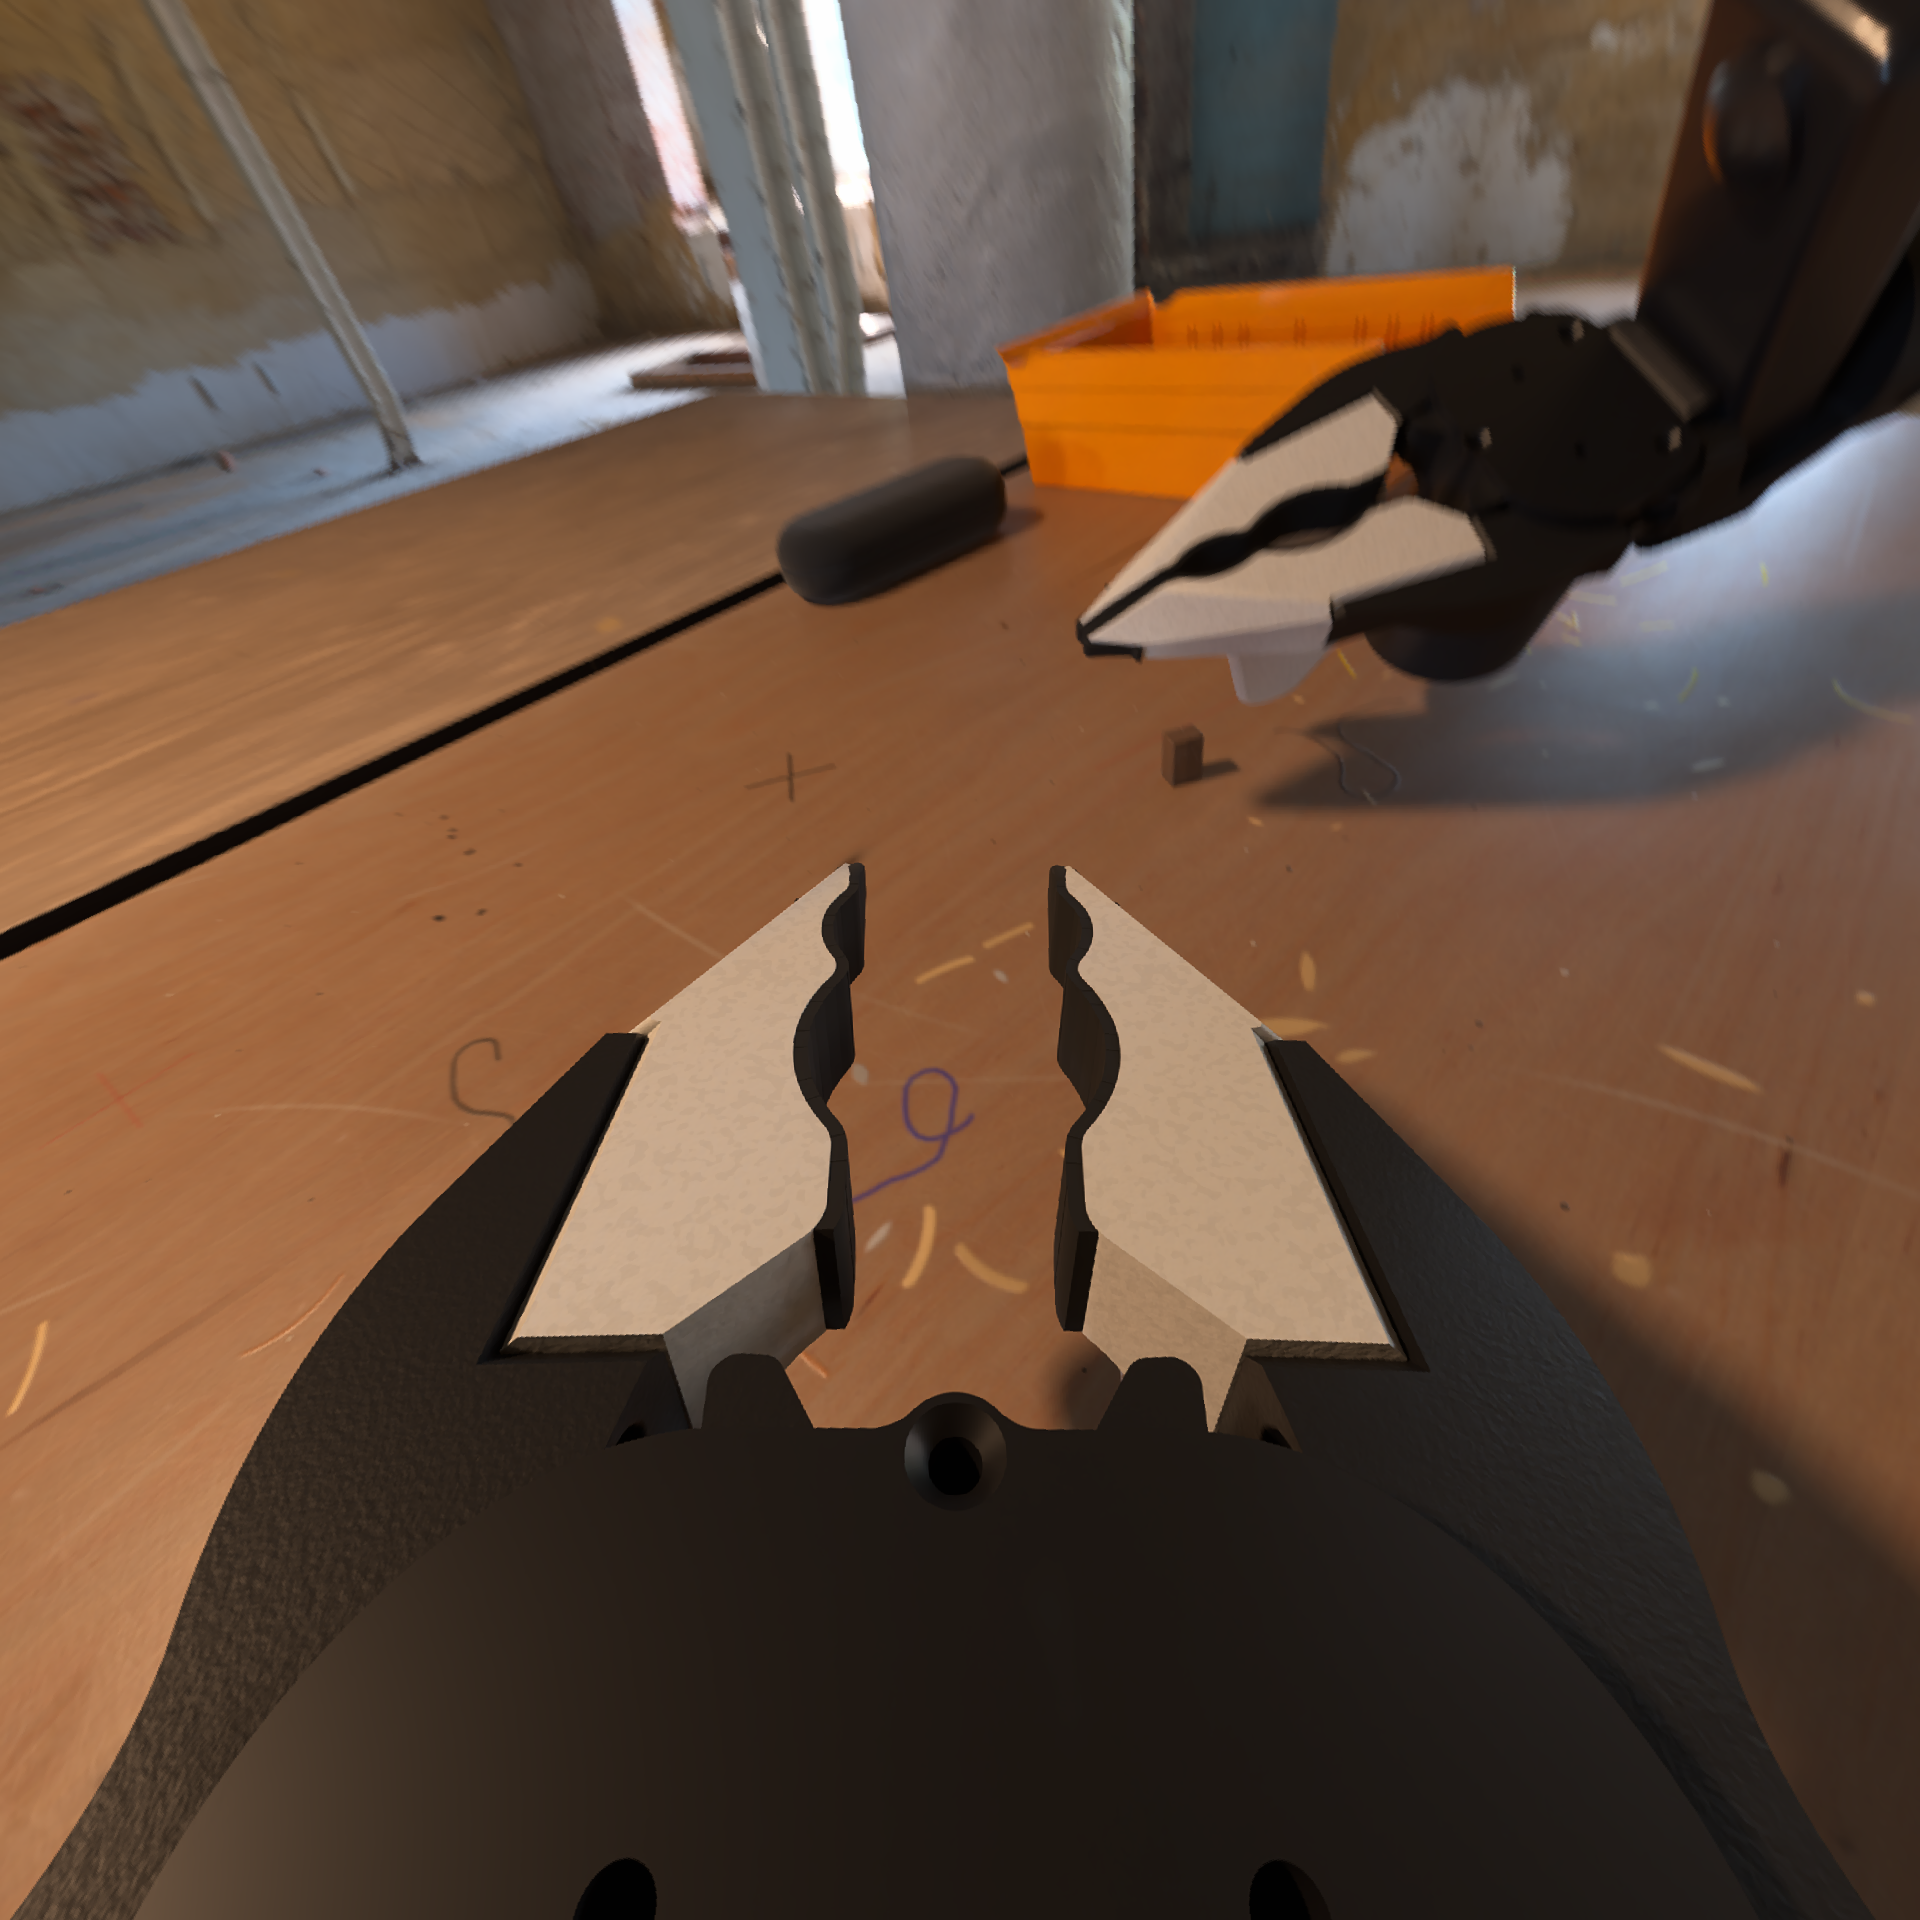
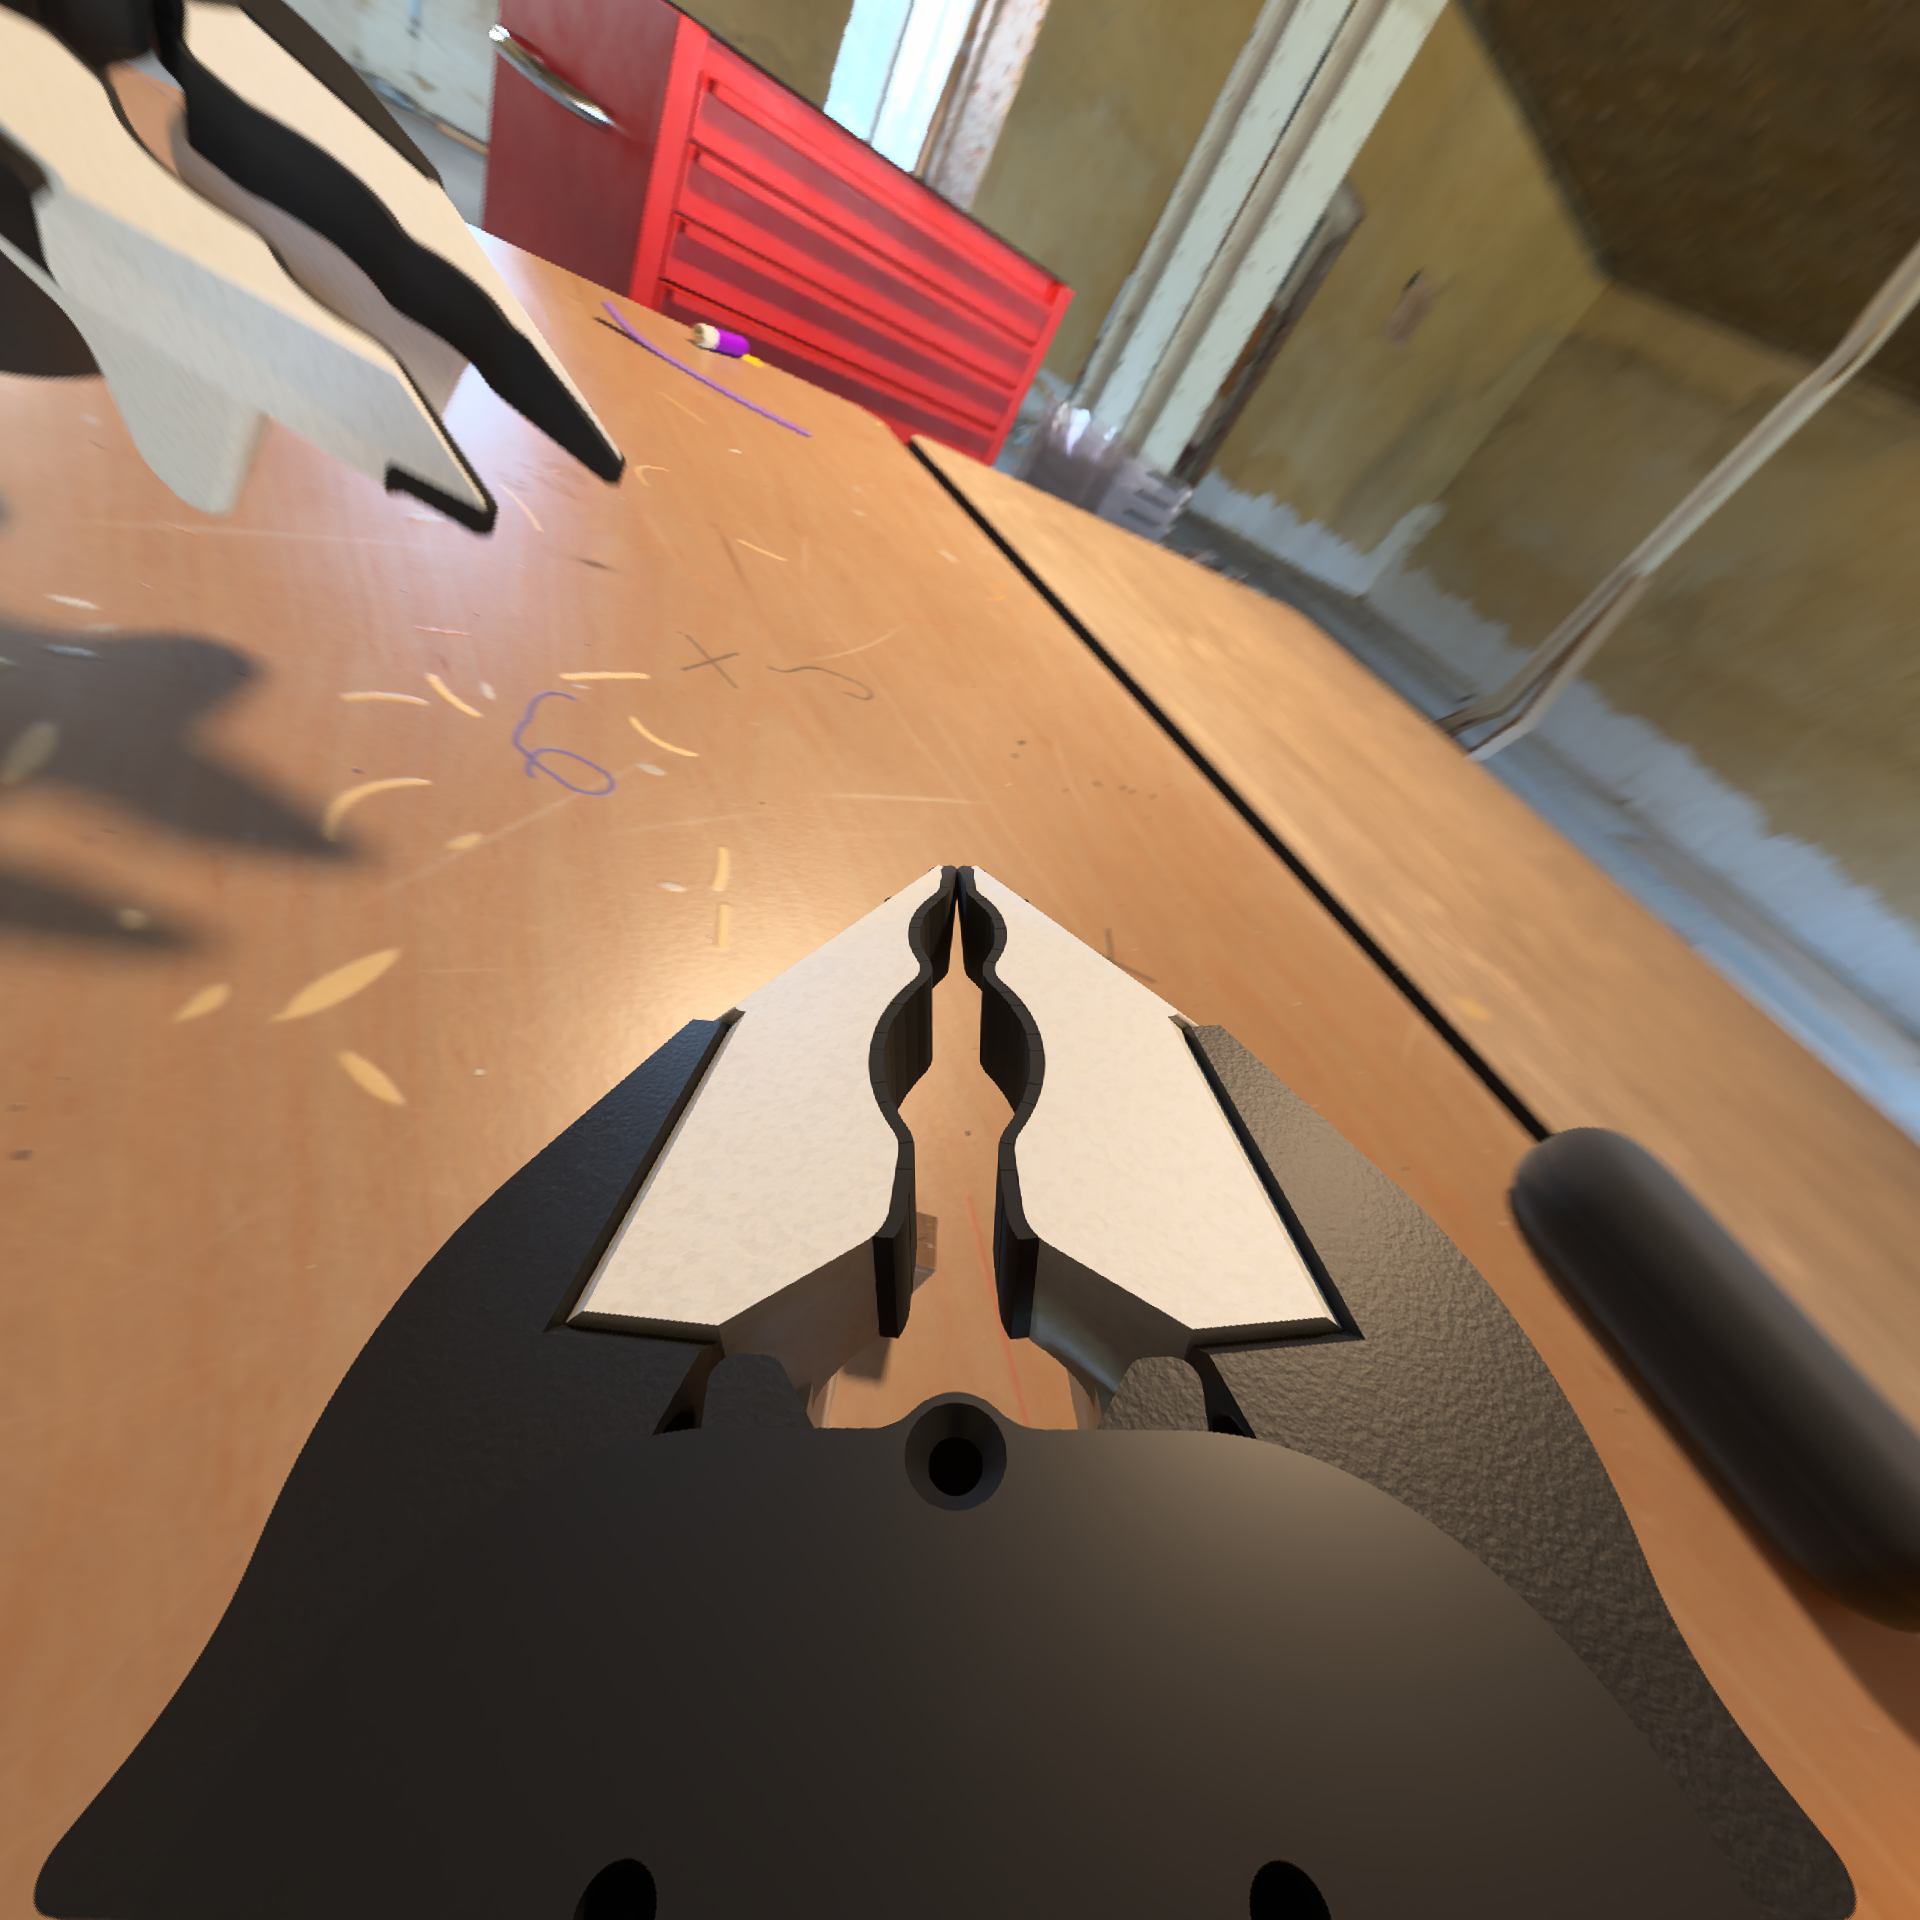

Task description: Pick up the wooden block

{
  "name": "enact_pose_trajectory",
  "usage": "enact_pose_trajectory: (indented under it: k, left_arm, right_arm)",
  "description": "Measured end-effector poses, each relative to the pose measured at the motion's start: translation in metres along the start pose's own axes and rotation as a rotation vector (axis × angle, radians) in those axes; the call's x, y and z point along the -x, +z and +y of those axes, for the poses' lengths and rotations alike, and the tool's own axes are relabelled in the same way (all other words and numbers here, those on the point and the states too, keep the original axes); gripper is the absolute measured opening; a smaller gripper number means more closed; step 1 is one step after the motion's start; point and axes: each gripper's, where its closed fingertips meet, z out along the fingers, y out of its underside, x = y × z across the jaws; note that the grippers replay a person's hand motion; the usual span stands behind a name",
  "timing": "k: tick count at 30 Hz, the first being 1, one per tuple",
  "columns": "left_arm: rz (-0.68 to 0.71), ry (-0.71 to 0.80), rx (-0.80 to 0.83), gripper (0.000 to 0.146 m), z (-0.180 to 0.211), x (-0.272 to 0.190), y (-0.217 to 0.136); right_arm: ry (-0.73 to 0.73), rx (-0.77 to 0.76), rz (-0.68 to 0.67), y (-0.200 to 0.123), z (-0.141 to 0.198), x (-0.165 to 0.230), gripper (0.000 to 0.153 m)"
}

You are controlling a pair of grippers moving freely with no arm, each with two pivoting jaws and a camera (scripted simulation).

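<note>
The wooden block [image 1: 1182,755] is a small dark brown cube standing on the wooden table [image 1: 436,1039]. My right gripper [image 1: 1086,636] hovers just above it, shut and empty, with the block below and slightly behind its fingertips. In the right wrist view the right gripper [image 2: 954,875] has its tips together, and a small brown piece [image 2: 925,1250], seemingly the block, shows through the gap near the finger bases. My left gripper [image 1: 954,878] is open and empty, low over the table, well short of the block. It also shows in the right wrist view [image 2: 551,497] at the upper left.
An orange bin [image 1: 1143,416] stands at the table's far side. A black oblong case [image 1: 891,530] lies beside a dark seam in the tabletop; it also shows in the right wrist view [image 2: 1714,1351]. A red drawer cabinet [image 2: 831,260] and a purple marker [image 2: 722,340] are beyond.
</note>
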Motion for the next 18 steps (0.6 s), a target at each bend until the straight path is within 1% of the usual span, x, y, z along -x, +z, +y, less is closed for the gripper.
enact_pose_trajectory:
  k: [2, 4, 5, 9, 12, 15, 18]
  left_arm:
    - [0.037, 0.016, 0.051, 0.035, 0.006, -0.005, 0.005]
    - [0.064, 0.015, 0.062, 0.035, 0.008, -0.007, 0.006]
    - [0.07, 0.016, 0.061, 0.035, 0.009, -0.008, 0.006]
    - [0.11, 0.042, 0.071, 0.035, 0.011, -0.014, 0.009]
    - [0.137, 0.089, 0.102, 0.035, 0.015, -0.021, 0.012]
    - [0.145, 0.133, 0.136, 0.035, 0.02, -0.027, 0.016]
    - [0.155, 0.15, 0.142, 0.035, 0.02, -0.029, 0.017]
  right_arm:
    - [0.052, 0.024, -0.049, -0.001, 0.001, 0.0, 0.002]
    - [0.076, 0.073, -0.054, -0.004, 0.006, -0.006, 0.009]
    - [0.099, 0.093, -0.066, -0.007, 0.009, -0.009, 0.01]
    - [0.194, 0.203, -0.176, -0.023, 0.035, -0.006, 0.012]
    - [0.207, 0.303, -0.266, -0.033, 0.051, 0.003, 0.014]
    - [0.251, 0.422, -0.303, -0.037, 0.066, 0.008, 0.016]
    - [0.298, 0.452, -0.298, -0.036, 0.068, 0.01, 0.019]
